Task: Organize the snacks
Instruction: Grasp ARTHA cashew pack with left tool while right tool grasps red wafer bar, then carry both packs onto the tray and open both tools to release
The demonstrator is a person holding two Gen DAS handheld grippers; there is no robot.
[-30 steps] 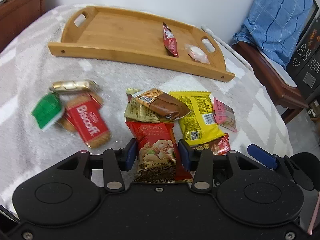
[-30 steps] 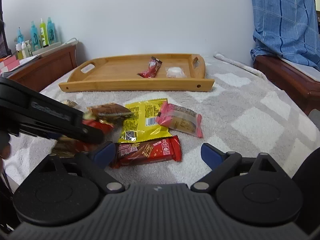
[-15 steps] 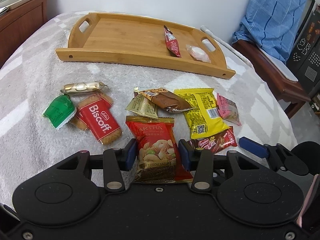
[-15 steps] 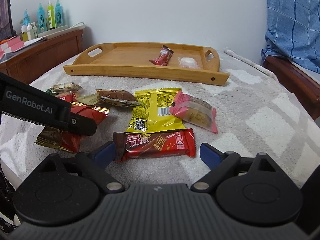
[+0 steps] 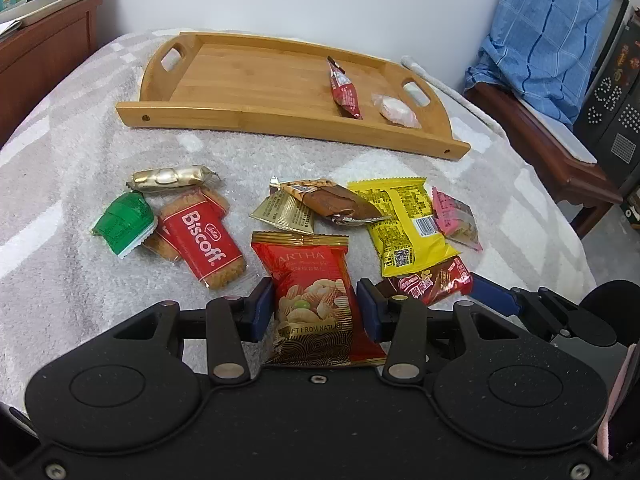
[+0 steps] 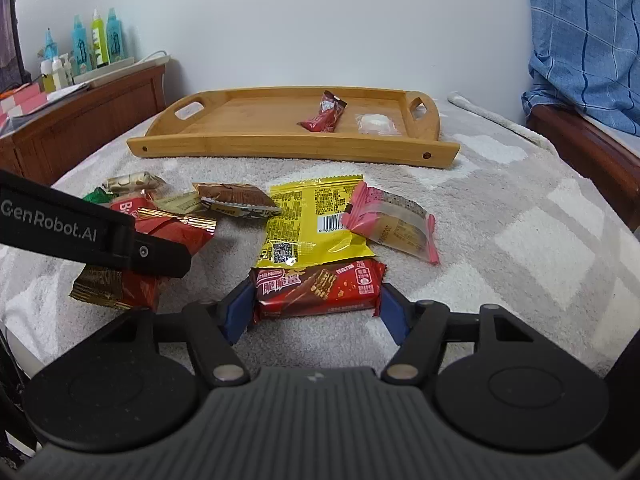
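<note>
Left gripper (image 5: 316, 306) pinching glossy red-gold foil nut pouch (image 5: 310, 280), right gripper (image 6: 316, 312) just closing onto shiny red rectangular wafer bar (image 6: 316, 286), both before the smooth bamboo tray (image 6: 280, 146), fuzzy grey blanket (image 6: 500, 216).

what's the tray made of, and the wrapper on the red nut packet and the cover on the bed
Tray: looks like bamboo or light wood, smooth satin finish, visible grain strips. Red nut packet: glossy printed plastic or foil film, shiny with gold bands. Bed cover: soft fleecy fabric, nubby matte pile.

Red-and-gold nut packet (image 5: 316, 292), yellow packet (image 5: 404, 224), grey-and-white checked blanket (image 5: 60, 168).
</note>
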